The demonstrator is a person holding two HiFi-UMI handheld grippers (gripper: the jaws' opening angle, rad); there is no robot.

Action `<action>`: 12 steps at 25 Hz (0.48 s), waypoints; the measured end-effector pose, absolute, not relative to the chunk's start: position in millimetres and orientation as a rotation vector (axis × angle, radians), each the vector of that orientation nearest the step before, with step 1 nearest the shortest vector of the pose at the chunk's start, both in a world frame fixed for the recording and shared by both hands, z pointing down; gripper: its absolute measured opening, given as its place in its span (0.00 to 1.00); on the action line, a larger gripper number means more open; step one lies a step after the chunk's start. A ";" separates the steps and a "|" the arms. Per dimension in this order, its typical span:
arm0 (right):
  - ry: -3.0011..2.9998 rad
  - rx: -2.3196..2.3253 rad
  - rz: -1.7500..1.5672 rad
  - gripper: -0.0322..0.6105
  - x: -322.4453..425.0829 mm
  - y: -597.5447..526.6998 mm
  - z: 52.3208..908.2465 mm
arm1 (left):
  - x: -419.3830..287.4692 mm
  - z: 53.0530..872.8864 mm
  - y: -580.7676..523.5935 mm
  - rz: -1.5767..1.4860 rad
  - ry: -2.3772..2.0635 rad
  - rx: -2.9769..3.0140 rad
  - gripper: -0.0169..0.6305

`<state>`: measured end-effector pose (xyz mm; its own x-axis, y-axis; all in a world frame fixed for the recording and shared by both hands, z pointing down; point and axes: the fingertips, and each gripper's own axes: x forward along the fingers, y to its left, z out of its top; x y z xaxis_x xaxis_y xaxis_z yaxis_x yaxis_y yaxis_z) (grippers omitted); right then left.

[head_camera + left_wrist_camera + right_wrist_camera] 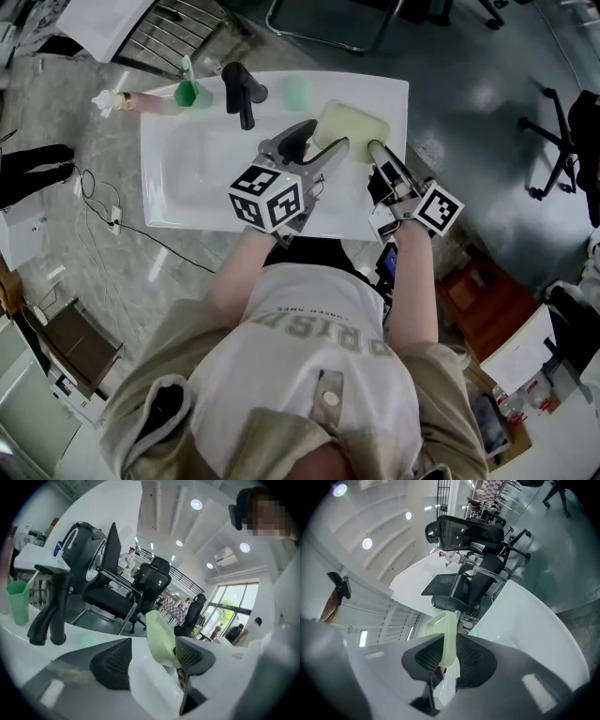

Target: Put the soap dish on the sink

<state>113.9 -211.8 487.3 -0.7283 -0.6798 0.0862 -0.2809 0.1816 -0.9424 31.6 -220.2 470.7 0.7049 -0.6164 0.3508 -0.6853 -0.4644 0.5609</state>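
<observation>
Bright, even light from round ceiling lamps (196,504); gripper views bend toward dark corners (fisheye); shadows are soft.

Pale green soap dish (352,129), at white sink (187,178) far right corner

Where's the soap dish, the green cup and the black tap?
soap dish (354,127): head view, its pale green middle.
green cup (187,93): head view, its body.
black tap (245,108): head view, its spout.

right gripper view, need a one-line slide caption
Pale green soap dish clamped edge-on in the right gripper, white sink beyond.
</observation>
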 end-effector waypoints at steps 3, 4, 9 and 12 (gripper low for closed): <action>2.127 -0.906 -1.582 0.16 114.5 -212.7 491.3 | 35.7 472.1 -217.2 0.233 -0.961 2.309 0.51; 2.138 -0.903 -1.588 0.16 114.5 -213.5 492.2 | 37.1 472.7 -216.0 0.273 -0.951 2.344 0.52; 2.241 -0.898 -1.626 0.16 113.4 -216.0 497.2 | 42.9 479.0 -210.6 0.493 -0.901 2.506 0.54; 2.308 -0.891 -1.646 0.16 112.1 -217.4 500.3 | 46.0 483.0 -210.2 0.578 -0.873 2.563 0.55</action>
